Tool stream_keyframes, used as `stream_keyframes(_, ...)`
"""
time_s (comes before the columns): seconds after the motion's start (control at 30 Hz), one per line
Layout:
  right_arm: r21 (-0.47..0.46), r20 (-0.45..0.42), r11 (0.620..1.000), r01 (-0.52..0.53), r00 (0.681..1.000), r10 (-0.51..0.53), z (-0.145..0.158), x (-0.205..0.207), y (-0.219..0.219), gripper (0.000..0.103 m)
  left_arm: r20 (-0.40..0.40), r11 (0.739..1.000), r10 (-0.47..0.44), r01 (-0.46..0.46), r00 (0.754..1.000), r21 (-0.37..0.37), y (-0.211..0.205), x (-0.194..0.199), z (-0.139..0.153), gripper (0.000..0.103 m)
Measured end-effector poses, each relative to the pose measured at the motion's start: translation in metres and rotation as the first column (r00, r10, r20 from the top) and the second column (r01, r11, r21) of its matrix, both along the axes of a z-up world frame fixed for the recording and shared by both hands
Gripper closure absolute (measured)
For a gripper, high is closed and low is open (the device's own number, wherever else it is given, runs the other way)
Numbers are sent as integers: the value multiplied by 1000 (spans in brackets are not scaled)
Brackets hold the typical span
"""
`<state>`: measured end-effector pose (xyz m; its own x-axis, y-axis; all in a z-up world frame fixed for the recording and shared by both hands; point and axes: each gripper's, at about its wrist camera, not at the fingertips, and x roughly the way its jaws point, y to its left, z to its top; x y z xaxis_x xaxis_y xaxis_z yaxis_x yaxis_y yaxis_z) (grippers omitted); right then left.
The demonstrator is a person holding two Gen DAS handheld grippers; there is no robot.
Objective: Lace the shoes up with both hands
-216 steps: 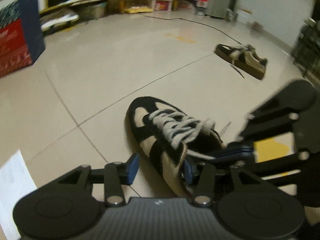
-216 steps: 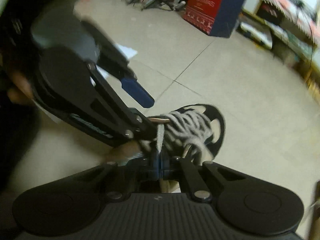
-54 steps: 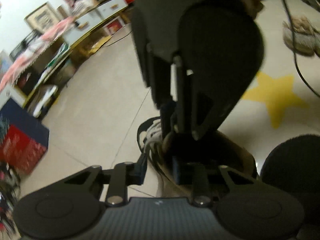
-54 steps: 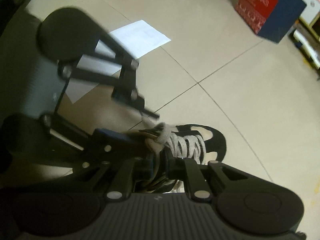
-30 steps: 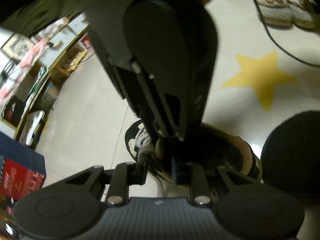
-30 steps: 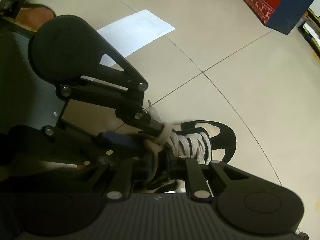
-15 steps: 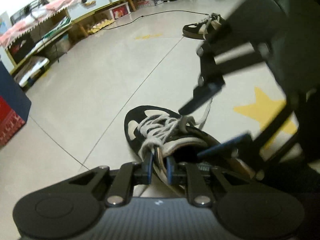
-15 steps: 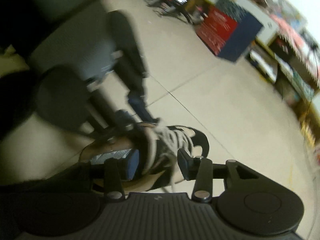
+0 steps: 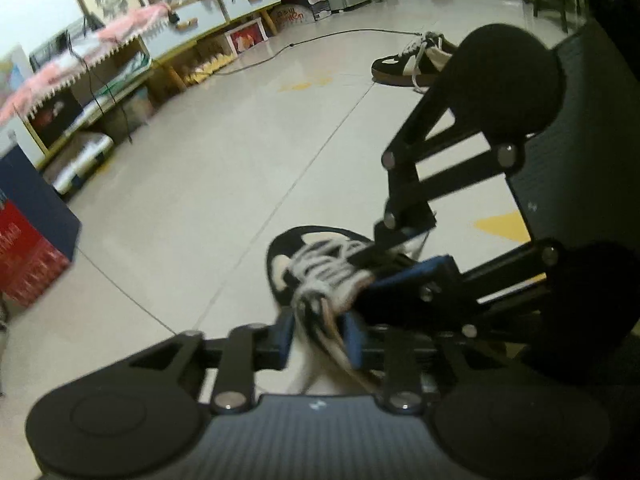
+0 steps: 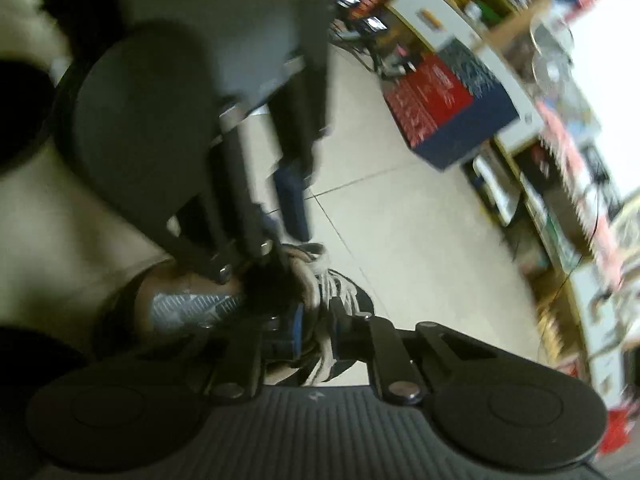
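Left wrist view: your left gripper (image 9: pixel 320 338) straddles the laces (image 9: pixel 320 268) at the shoe's (image 9: pixel 288 252) throat, jaws opening, nothing pinched; the eyelets look laced, no knot shows. A second shoe (image 9: pixel 404 65) lies far off, seen only here.

Right wrist view: your right gripper (image 10: pixel 316 330) is closing around a lace, contact unclear.

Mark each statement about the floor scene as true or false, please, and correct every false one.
1. The near shoe is black with pale laces. True.
2. A second shoe lies farther away on the floor. True.
3. The second shoe stands on a shelf. False: it is on the floor.
4. The box is green. False: red and dark blue.
5. A lace passes between the right gripper fingers. True.
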<state>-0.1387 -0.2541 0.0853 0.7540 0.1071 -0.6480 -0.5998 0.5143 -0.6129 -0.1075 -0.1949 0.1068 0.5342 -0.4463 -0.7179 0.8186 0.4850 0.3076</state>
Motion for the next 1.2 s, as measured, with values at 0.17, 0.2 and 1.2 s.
stream_keyframes(0.17,85,-69,995,44,997,-38,6,14,-4,89,137,995,-89,83,987,52,5,-27,3,70)
stream_keyframes(0.2,92,-78,995,46,996,-39,6,15,-4,88,155,993,-110,101,982,63,4,-30,4,70)
stream_keyframes(1.2,175,-185,949,264,955,-232,-5,18,-16,62,338,862,-477,357,811,360,-30,-48,-40,82)
